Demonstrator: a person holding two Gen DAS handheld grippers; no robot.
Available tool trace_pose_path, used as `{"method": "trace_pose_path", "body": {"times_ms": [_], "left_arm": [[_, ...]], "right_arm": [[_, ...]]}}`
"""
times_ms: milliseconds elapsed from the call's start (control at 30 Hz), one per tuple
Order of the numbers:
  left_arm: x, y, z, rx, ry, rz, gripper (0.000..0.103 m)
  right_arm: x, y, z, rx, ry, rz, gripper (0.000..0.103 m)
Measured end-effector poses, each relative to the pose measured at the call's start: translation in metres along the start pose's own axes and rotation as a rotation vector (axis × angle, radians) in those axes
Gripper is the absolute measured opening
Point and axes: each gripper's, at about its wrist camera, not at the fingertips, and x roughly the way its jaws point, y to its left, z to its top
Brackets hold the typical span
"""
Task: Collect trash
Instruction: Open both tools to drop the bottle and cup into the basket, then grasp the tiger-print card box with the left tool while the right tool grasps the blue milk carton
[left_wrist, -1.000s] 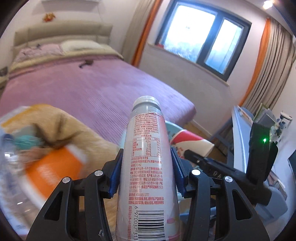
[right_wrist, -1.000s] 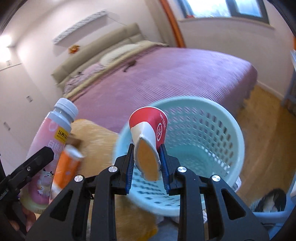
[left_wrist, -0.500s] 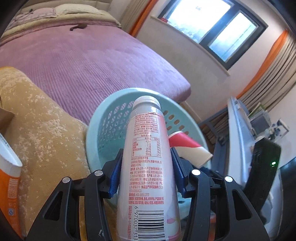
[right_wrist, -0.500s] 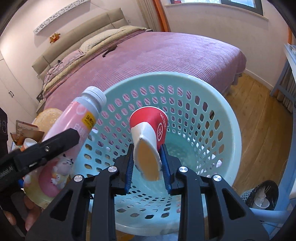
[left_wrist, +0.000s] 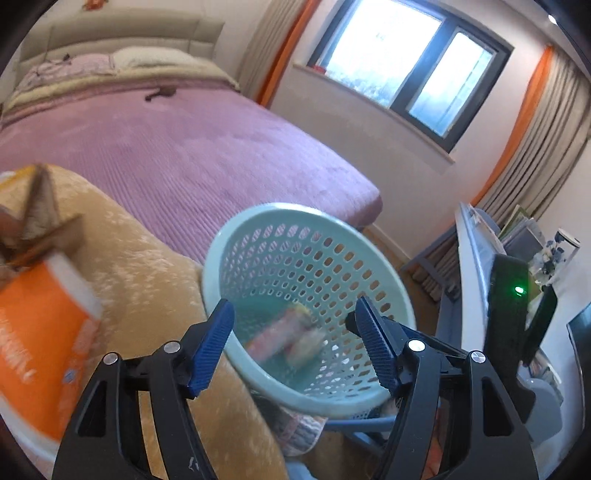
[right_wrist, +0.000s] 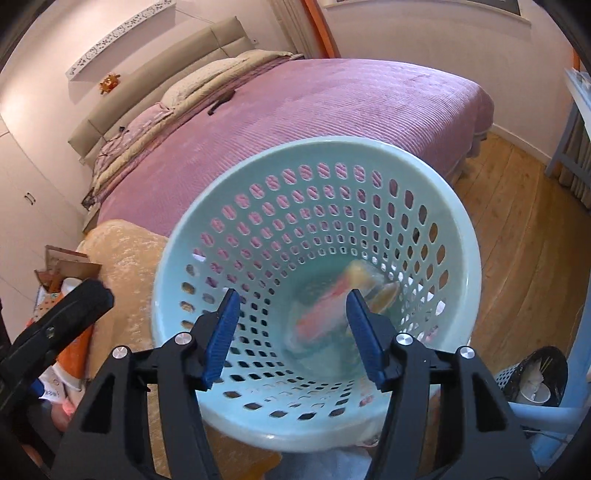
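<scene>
A pale teal perforated basket (left_wrist: 258, 221) (right_wrist: 476, 266) stands beside the bed. Inside it lie a blurred pink bottle (left_wrist: 275, 334) (right_wrist: 323, 310) and a paper cup (left_wrist: 308, 338) (right_wrist: 384, 293). My left gripper (left_wrist: 297, 345) is open and empty above the basket's near rim. My right gripper (right_wrist: 291, 334) is open and empty over the basket's mouth. The left gripper's black body (right_wrist: 51, 325) shows at the left of the right wrist view.
A tan cushioned seat (left_wrist: 147, 269) (right_wrist: 125, 251) holds an orange and white package (left_wrist: 40, 332) and brown cardboard (left_wrist: 33, 218). The purple bed (left_wrist: 184, 147) (right_wrist: 332, 103) lies behind. A small black-lined bin (right_wrist: 535, 373) stands on the wooden floor at the right.
Both grippers opened. The pink bottle left the left gripper and the red and white cup left the right gripper; both now lie inside the basket.
</scene>
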Motion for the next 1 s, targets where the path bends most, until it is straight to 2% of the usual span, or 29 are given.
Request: {"method": "trace_pose_path", "body": {"times_ms": [167,367,533,700,833,1000], "left_arm": [[-0.051,-0.006,-0.010,0.027,-0.092,0.029,0.067],[-0.118,-0.003,-0.033,0.035,-0.193,0.121,0.067],[-0.174,0.016,-0.053,0.010,-0.277,0.253,0.067],[-0.236,0.064,-0.081,-0.107,-0.356,0.396,0.067],[-0.258,0.098,-0.096,-0.182,-0.326,0.503,0.067],[-0.252,0.139,-0.114,-0.257,-0.200,0.534,0.067]], "right_arm": [[-0.024,0.022,-0.001,-0.049,-0.034,0.045,0.056],[-0.062,0.072,-0.013,-0.158,-0.104,0.148,0.056],[-0.085,0.123,-0.028,-0.273,-0.151,0.236,0.056],[-0.098,0.175,-0.049,-0.388,-0.172,0.326,0.059],[-0.098,0.219,-0.069,-0.469,-0.147,0.380,0.060],[-0.088,0.253,-0.087,-0.518,-0.099,0.421,0.060]]}}
